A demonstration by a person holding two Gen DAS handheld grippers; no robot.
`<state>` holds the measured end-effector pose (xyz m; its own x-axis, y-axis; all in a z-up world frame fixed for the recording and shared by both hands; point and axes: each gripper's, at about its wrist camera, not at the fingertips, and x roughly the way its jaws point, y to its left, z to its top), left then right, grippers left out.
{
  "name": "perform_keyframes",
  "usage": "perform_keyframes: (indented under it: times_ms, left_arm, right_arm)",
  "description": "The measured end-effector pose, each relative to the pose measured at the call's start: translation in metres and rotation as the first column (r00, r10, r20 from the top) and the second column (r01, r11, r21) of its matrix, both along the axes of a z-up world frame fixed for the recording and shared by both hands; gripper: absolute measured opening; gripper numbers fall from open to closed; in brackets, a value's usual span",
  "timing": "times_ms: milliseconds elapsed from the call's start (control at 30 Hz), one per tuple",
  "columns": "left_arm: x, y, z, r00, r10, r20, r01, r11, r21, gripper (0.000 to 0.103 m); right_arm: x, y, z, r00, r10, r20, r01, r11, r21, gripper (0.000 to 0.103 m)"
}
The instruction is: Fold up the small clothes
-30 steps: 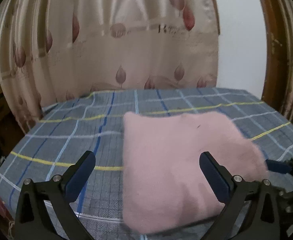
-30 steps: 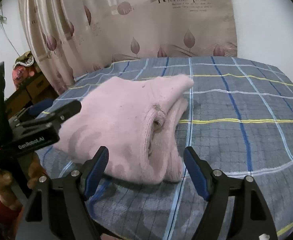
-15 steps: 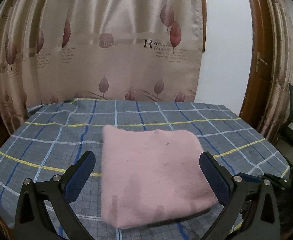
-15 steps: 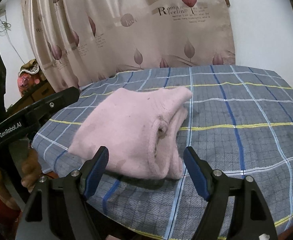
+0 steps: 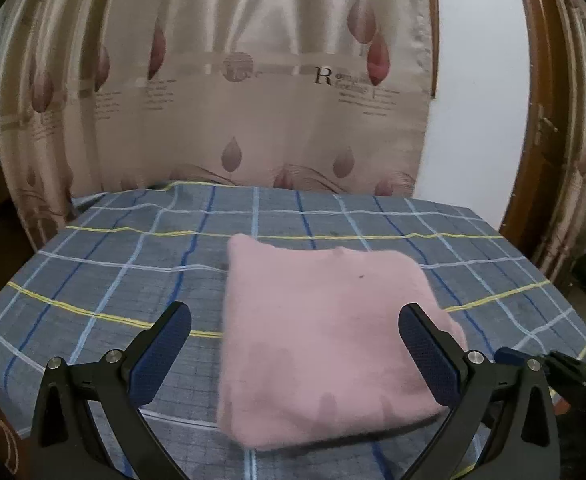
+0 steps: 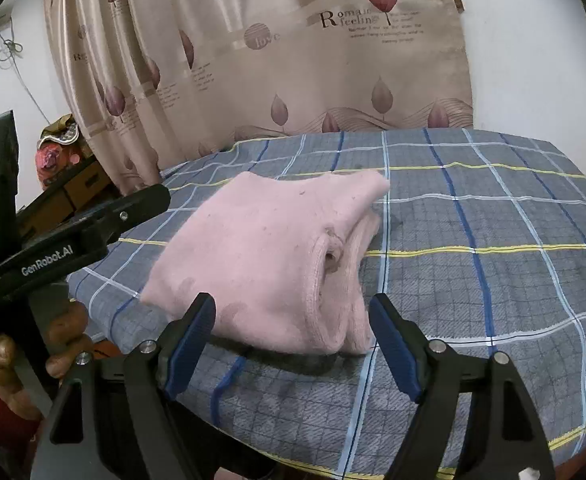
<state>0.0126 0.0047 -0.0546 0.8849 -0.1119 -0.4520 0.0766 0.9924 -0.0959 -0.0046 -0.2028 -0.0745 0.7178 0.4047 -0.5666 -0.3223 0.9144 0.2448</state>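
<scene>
Left wrist view: the left claw stands wide, its 2 blue pads apart with nothing pressed between them. Beyond it the pink sweater lies folded into a squarish packet on the plaid-covered desk, toward the near edge. Against the view of 1 second ago, the packet now sits lower and farther out, wholly clear of the pads, so this claw has drawn back and up from the cloth. A curtain with leaf prints hangs behind the desk.

Right wrist view: the right claw is wide too and holds nothing; the sweater's thick folded edge, with its ribbed hem showing, lies just beyond the pads, not touching them. Compared with a second ago the bundle looks smaller and the desk's near rim has come into sight, so this claw has also backed off. At the left the other tool's black arm hangs apart from the sweater, with a person's fingers around its handle below.

Both claws released and withdrawn, with the layers stacked fairly evenly, suggests this garment's fold is finished; the packet looks stable and unlikely to spring open.
</scene>
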Motion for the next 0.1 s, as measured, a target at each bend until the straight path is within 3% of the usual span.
perform_keyframes:
  times_ms: [100]
  left_arm:
    - [0.0004, -0.0003, -0.0022, 1.0, 0.017, -0.011, -0.017, 1.0, 0.01, 0.103]
  right_arm:
    - [-0.002, 0.0041, 0.0034, 1.0, -0.026, 0.01, 0.026, 0.999, -0.021, 0.086]
